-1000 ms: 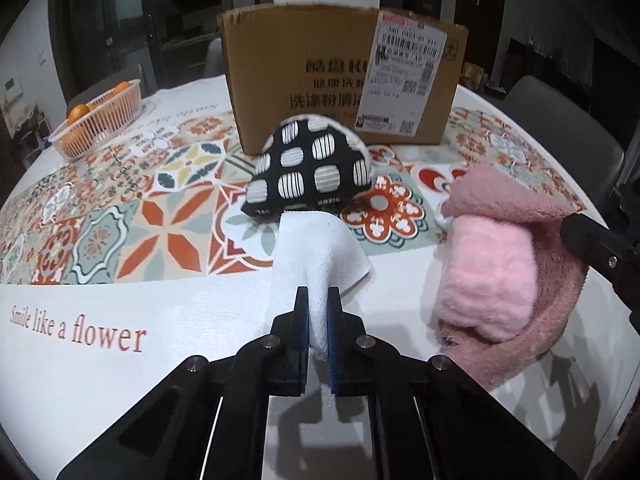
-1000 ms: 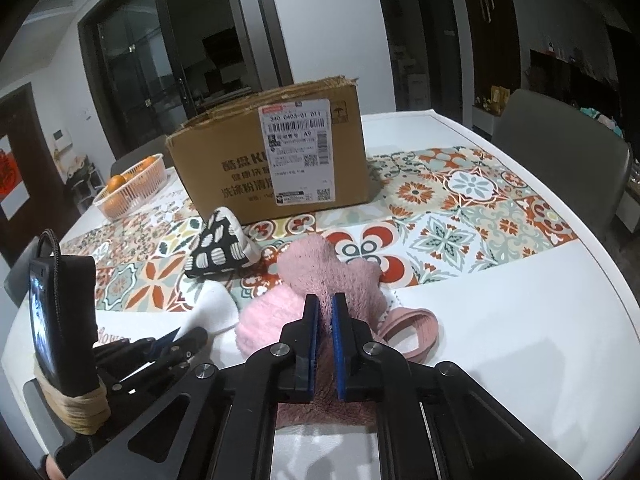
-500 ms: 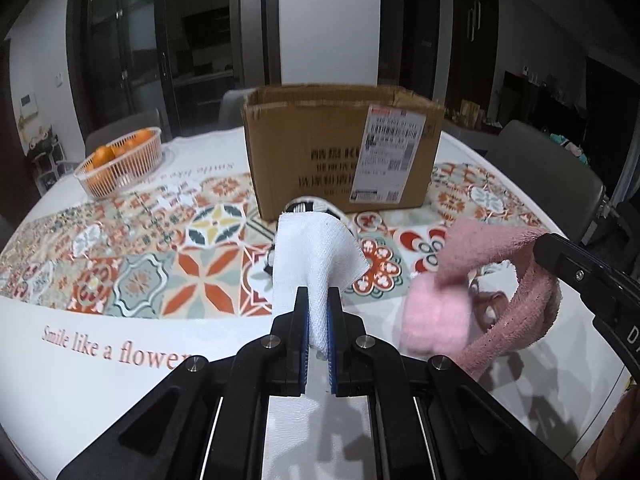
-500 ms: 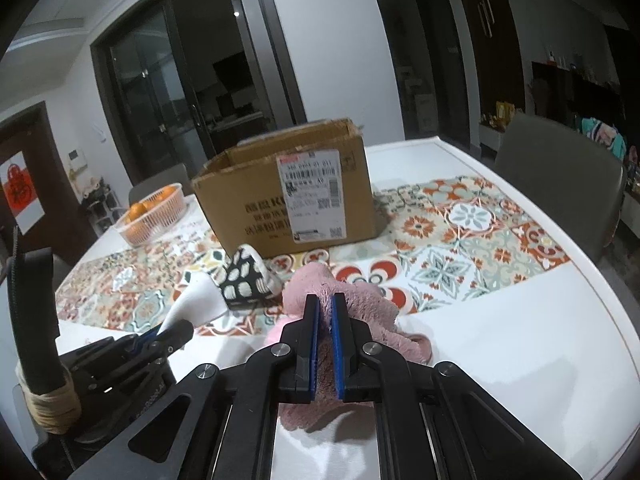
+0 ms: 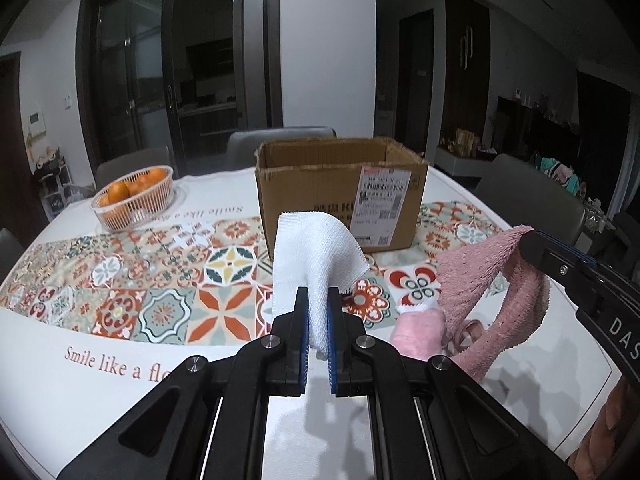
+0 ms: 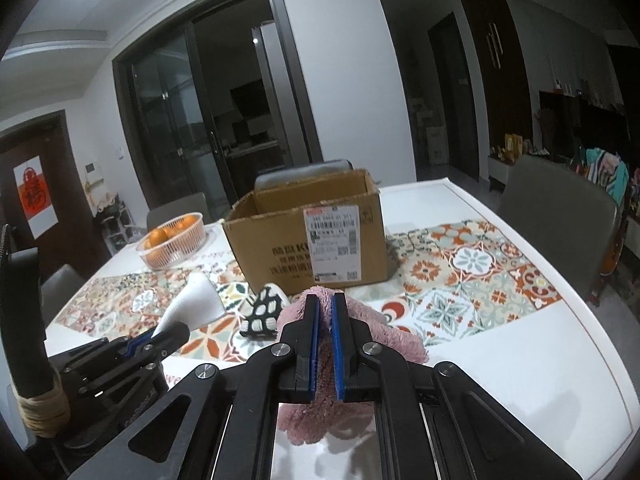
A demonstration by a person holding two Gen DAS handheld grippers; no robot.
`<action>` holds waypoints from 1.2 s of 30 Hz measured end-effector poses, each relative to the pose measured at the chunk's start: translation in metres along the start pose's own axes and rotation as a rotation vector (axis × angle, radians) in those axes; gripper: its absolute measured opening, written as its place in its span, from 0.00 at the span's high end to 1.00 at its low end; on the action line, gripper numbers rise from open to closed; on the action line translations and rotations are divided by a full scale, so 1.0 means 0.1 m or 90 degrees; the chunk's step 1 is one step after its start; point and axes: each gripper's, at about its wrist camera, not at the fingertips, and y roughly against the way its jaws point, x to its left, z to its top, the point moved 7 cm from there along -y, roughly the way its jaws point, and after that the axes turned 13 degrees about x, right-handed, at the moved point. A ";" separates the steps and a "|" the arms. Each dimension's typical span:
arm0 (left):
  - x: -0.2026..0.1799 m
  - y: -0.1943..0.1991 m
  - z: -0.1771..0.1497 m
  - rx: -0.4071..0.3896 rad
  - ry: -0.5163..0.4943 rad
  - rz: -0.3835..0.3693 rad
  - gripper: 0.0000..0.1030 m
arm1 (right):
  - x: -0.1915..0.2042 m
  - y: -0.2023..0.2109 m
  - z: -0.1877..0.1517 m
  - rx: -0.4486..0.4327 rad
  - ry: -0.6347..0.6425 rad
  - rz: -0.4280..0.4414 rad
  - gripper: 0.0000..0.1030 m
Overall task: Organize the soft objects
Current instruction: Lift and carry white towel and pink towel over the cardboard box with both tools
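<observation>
My left gripper (image 5: 318, 295) is shut on a white cloth (image 5: 316, 248), which stands up from the pads above the table. In the right wrist view the same left gripper (image 6: 160, 334) and white cloth (image 6: 196, 304) show at the left. My right gripper (image 6: 326, 308) is shut on a pink fuzzy cloth (image 6: 384, 336) that hangs off the table. The left wrist view shows that right gripper (image 5: 530, 238) with the pink fuzzy cloth (image 5: 472, 276) draped from it over a paler pink piece (image 5: 418, 332). A black-and-white spotted soft item (image 6: 262, 312) lies before the open cardboard box (image 6: 308, 240).
The cardboard box (image 5: 340, 192) stands mid-table on a patterned tablecloth (image 5: 160, 280). A white basket of oranges (image 5: 134, 200) sits at the far left. Grey chairs (image 6: 560, 216) ring the table. The table's white edge (image 6: 580, 320) curves at the right.
Both grippers have risen with their cloths, which now hang above the table. The views have tilted up, so the box's open top shows. The spotted item stayed on the table.
</observation>
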 end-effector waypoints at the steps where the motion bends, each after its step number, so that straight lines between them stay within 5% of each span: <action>1: 0.00 0.03 0.01 -0.004 0.000 0.000 0.91 | 0.01 0.03 0.02 -0.006 0.003 0.000 0.93; 36: 0.03 0.48 0.88 -0.144 -0.024 0.006 0.91 | 0.15 0.26 0.84 -0.132 0.028 0.021 0.93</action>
